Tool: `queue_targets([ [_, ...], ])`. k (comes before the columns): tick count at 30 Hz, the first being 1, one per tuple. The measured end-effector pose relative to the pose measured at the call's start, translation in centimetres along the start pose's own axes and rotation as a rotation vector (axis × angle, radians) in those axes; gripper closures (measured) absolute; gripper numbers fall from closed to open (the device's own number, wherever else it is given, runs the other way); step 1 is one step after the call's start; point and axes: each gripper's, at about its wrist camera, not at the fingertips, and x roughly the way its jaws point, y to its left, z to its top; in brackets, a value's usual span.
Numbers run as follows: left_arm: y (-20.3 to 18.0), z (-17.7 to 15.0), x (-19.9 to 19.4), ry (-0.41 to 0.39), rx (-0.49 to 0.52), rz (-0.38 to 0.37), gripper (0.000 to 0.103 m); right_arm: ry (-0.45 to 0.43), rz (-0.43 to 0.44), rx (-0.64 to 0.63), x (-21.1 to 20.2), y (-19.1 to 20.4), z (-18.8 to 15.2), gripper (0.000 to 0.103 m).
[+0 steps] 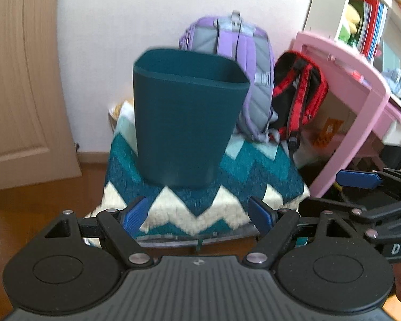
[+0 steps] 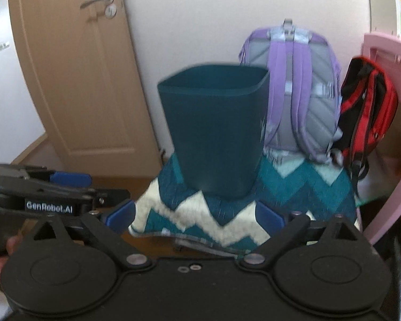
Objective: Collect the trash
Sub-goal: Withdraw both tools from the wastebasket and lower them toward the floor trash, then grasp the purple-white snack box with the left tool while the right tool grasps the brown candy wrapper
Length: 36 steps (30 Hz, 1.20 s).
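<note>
Dark teal plastic waste bin [image 1: 185,123], rounded-square mouth, walls tapering to a narrower base, smooth and matte. Upright, mouth open. Inside not visible from either wrist view. Base sits on a chevron-patterned teal-and-cream blanket [image 1: 200,208]. Bin is ahead of both pairs of jaws, roughly centred on the gap between them and clear of the pads. Edges slightly blurred.

The bin [image 1: 187,123] stands on the blanket-covered seat [image 1: 200,203]. Behind it at two o'clock a backpack [image 1: 243,61] leans on the wall, a smaller bag [image 1: 299,93] at its three o'clock, the door [image 2: 74,75] at nine o'clock.
</note>
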Motion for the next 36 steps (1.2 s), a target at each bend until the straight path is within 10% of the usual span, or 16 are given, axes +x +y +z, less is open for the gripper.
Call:
queue_targets([
  [20,6.1,-12.8,15.0,0.315,-0.026,-0.022,0.006,0.363,-0.053,0.141,15.3,-4.2,-15.1,0.002],
  [29,8.1,-17.3,23.5,0.463,0.102,-0.051,0.006,0.527,-0.084,0.219,23.3,-7.3,-21.0,0.005],
  [36,8.5,-21.0,28.6,0.547,0.296,-0.117,0.006,0.620,0.005,0.027,29.1,-6.0,-23.9,0.008],
])
